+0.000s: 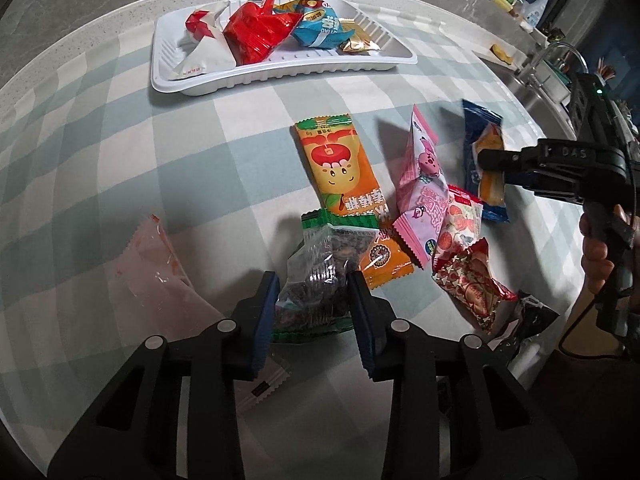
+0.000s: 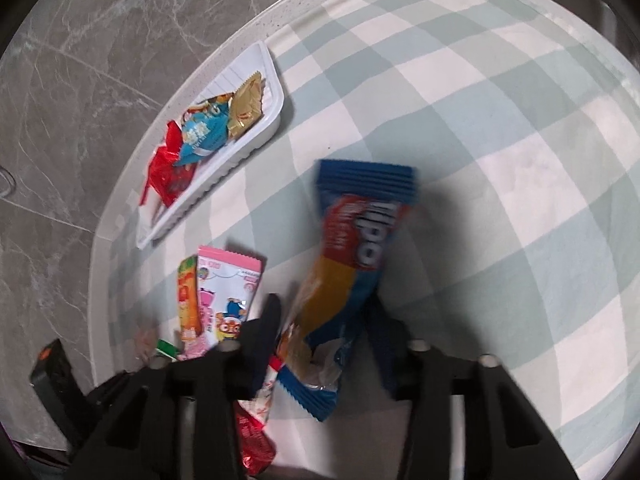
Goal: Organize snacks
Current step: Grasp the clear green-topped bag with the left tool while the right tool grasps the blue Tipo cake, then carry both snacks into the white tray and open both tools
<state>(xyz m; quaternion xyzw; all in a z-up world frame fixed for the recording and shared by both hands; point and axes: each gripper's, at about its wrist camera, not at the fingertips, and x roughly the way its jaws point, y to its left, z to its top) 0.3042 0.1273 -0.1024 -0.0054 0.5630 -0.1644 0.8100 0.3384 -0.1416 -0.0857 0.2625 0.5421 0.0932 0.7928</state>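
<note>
A white tray [image 1: 280,76] at the far side of the checked tablecloth holds several wrapped snacks, red, blue, white and gold. My left gripper [image 1: 312,280] is shut on a clear, green-edged packet of dark seeds [image 1: 320,276], its blue pads pressing both sides. In the right wrist view my right gripper [image 2: 324,304] is shut on a blue and yellow snack bar [image 2: 352,248], pinched at its middle. From the left wrist view that right gripper [image 1: 490,160] reaches in from the right onto the blue bar [image 1: 482,148]. The tray [image 2: 276,92] lies far left of it.
Loose on the cloth lie an orange packet [image 1: 340,164], a pink one [image 1: 424,176], two red-patterned ones [image 1: 472,280], a black one [image 1: 532,316] and a pale pink wrapper [image 1: 160,276]. A sink with a tap [image 1: 552,64] sits beyond the round table's right edge. A hand [image 1: 596,256] holds the right gripper.
</note>
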